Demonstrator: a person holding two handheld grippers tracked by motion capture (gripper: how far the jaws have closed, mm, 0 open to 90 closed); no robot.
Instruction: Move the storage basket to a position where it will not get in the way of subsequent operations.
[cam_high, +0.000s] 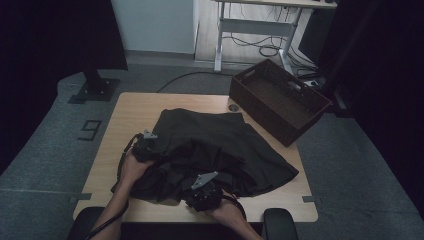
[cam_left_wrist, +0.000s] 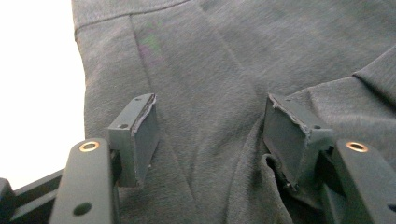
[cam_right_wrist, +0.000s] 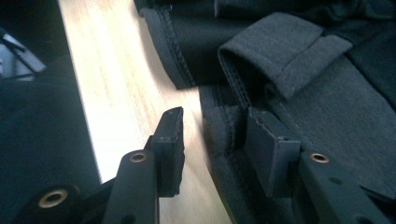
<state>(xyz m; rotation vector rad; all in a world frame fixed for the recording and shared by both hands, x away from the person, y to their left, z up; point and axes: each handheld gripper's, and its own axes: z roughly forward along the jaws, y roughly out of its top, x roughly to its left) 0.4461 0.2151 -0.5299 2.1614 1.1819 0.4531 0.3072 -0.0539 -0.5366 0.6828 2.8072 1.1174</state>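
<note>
Both grips loose on dark garment (cam_high: 220, 150): left gripper (cam_left_wrist: 210, 135) jaws apart over cloth, right gripper (cam_right_wrist: 215, 149) jaws apart astride near hem. I re-pinch single layer at edges, pull flat on table (cam_high: 135, 107)

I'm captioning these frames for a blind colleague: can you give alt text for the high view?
A dark garment lies rumpled across a light wooden table, with a person's left gripper at its left edge and right gripper at its near edge. A brown basket rests on the table's far right corner.
</note>
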